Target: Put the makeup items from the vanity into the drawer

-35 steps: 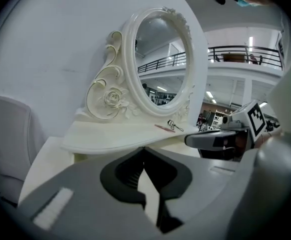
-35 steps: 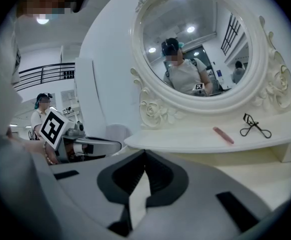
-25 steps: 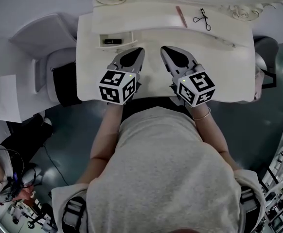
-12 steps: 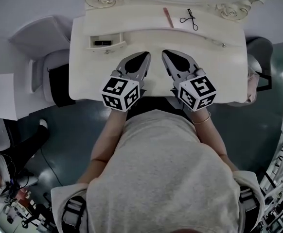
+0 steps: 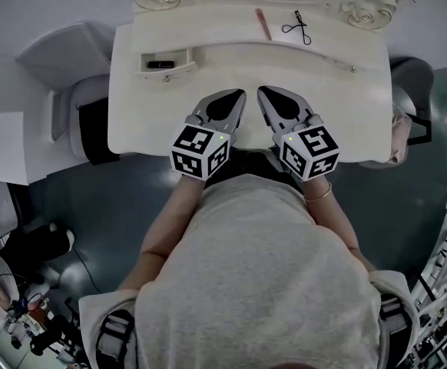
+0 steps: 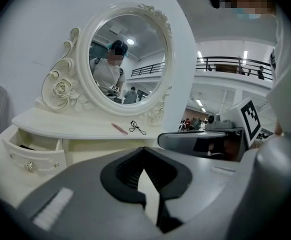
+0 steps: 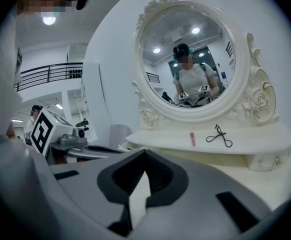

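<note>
- Makeup stick (image 5: 263,24), the pink one, and the eyelash curler (image 5: 296,26) lie side by side on the raised shelf (image 5: 208,23) at the far side of the desk (image 5: 131,121), curler to the right.
- Both run roughly near-to-far, the stick slanted a little.
- Your right gripper (image 5: 262,92) has the stick almost straight ahead of its jaws, well apart from them across the bare desk top; that hand looks the nearer one.
- Your left gripper (image 5: 239,95) sits just beside the right one, tips nearly meeting.
- Both pairs of jaws are closed and carry nothing; you'll need to open one before reaching.
- Over at far left the drawer (image 5: 162,61) stands open, a small dark thing (image 5: 160,64) inside it.
- Against a second ago: both grippers have drawn back toward the near edge and closer together, and the left one is now farther from the drawer. Stick and curler haven't budged.
</note>
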Tool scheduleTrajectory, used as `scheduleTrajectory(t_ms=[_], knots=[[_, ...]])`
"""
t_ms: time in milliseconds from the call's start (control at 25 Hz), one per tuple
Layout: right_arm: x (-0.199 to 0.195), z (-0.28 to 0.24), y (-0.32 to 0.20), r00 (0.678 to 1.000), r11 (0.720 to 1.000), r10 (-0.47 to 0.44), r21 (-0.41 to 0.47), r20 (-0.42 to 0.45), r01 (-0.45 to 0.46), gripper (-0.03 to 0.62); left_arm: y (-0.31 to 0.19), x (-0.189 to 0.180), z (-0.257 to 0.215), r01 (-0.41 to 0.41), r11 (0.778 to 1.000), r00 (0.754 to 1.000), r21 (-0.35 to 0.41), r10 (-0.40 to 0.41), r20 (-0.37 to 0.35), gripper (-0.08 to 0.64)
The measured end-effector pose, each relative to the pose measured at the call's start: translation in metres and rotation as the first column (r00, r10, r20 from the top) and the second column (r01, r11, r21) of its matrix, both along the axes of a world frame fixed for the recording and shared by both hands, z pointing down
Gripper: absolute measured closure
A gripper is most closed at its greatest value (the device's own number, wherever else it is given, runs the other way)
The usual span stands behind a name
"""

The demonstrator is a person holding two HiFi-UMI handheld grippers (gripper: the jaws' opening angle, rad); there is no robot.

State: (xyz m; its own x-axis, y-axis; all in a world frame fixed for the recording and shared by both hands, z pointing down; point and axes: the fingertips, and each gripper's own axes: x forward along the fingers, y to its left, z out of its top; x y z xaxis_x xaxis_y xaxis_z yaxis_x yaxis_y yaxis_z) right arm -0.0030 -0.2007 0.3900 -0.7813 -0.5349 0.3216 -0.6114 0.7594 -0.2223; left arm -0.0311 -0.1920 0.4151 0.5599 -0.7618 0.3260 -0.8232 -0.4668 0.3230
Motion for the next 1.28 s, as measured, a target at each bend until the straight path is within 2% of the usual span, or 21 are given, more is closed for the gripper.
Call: scheduleTrajectory(t_ms=[240, 520, 840, 1280], knots=[[0.002, 0.009, 0.005, 1.000, 1.000, -0.015, -0.015, -0.010, 0.015, 0.584, 0.006, 0.001, 0.008, 0.022, 1.000, 1.000, -0.020, -0.022, 0.019, 0.551], [0.006, 0.015, 0.012, 1.000, 0.999, 0.002, -0.046, -0.002, -0.002, 0.584, 0.009, 0.001, 0.011, 0.003, 1.000, 1.000, -0.031, -0.002, 0.027, 0.551], [0.009, 0.010, 0.010, 1.000, 1.000, 0.018, -0.014, -0.006, -0.018, 0.584, 0.009, -0.002, 0.010, 0.006, 0.999, 1.000, -0.031, -0.005, 0.025, 0.551], [0.009, 0.009, 0.009, 0.999, 0.999, 0.026, -0.035, 0.020, -0.025, 0.584, 0.009, -0.006, 0.010, -0.004, 0.999, 1.000, -0.045, 0.005, 0.019, 0.551]])
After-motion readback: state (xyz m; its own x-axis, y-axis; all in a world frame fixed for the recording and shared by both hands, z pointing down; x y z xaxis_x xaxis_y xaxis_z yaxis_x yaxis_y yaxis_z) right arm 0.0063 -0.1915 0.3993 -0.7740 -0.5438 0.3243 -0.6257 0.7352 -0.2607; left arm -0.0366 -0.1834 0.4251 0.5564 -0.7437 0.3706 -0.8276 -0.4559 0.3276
